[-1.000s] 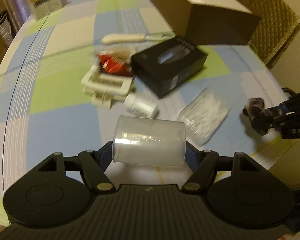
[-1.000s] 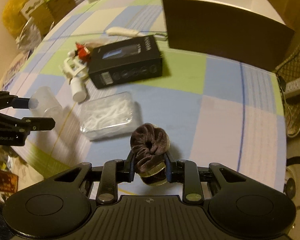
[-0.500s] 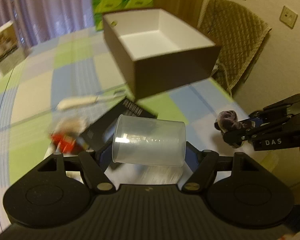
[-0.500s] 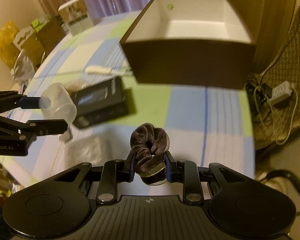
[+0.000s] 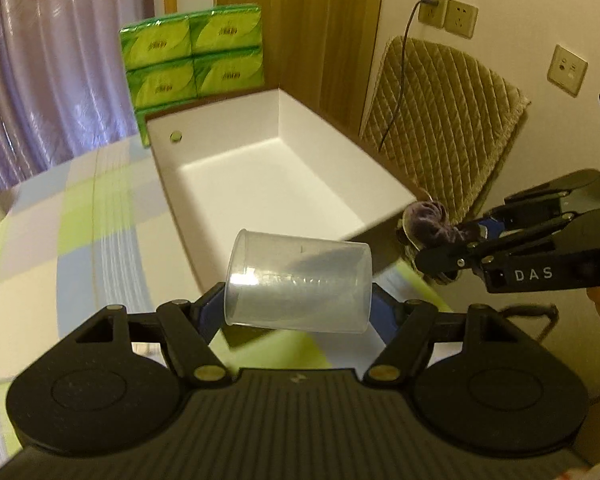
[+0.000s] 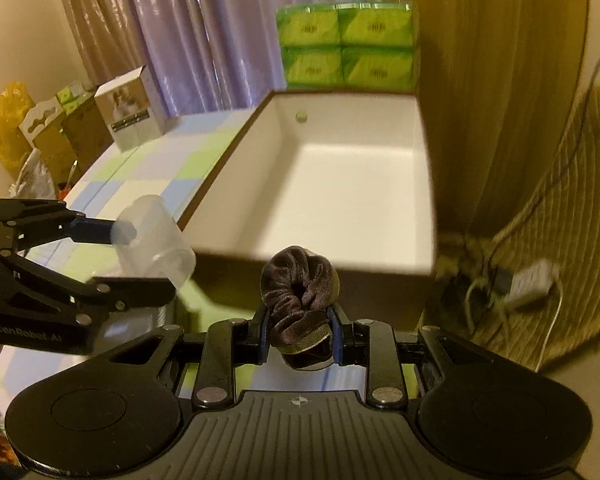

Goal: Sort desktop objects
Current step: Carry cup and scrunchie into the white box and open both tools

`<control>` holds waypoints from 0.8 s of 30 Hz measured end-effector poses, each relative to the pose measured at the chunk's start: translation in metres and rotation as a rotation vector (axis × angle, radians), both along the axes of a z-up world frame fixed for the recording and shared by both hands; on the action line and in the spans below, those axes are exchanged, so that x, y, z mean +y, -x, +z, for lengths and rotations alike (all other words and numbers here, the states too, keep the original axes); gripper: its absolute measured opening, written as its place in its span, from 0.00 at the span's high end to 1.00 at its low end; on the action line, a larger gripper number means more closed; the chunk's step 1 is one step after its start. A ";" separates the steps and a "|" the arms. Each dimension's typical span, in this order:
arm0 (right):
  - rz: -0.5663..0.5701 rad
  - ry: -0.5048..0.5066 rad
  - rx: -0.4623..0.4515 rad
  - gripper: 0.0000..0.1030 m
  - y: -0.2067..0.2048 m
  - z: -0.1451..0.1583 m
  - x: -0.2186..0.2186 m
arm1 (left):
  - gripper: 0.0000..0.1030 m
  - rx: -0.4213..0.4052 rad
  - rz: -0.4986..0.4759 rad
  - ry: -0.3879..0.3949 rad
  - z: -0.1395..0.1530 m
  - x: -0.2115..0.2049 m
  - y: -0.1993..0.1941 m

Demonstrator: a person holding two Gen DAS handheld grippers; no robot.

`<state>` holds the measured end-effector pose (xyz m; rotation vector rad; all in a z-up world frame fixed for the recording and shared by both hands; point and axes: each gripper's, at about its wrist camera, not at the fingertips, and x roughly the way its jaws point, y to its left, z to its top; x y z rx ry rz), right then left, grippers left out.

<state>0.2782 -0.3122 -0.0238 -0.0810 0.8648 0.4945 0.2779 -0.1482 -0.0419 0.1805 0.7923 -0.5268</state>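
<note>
The left gripper (image 5: pixel 298 304) grips the cup (image 5: pixel 298 282) sideways and the right gripper (image 6: pixel 300 330) clamps the scrunchie (image 6: pixel 298 284), both just short of the box's (image 6: pixel 420 152) near wall.

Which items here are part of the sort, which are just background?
In the job: clear plastic cup in left gripper; brown scrunchie in right gripper; open white-lined box.

Background: green tissue packs, curtain, quilted chair cover, power strip.

Both views are dim, with a warm yellowish indoor cast. Fisheye distortion bends the curtain (image 5: pixel 40 60) and wall lines, and the corners go black. Motion blur smears the checked tabletop (image 5: pixel 80 240) and the box (image 6: pixel 340 184) edges, while a small glare spot sits on the clear cup (image 5: pixel 300 280).
</note>
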 end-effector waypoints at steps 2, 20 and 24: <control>0.014 0.009 -0.025 0.75 -0.015 0.004 0.002 | 0.32 -0.005 0.000 0.000 0.001 -0.007 -0.013; 0.211 0.180 0.199 0.75 -0.148 -0.056 0.023 | 0.32 0.191 -0.010 -0.164 -0.050 -0.046 -0.134; 0.274 0.262 0.227 0.75 -0.156 -0.074 0.031 | 0.32 0.259 -0.003 -0.228 -0.069 -0.050 -0.151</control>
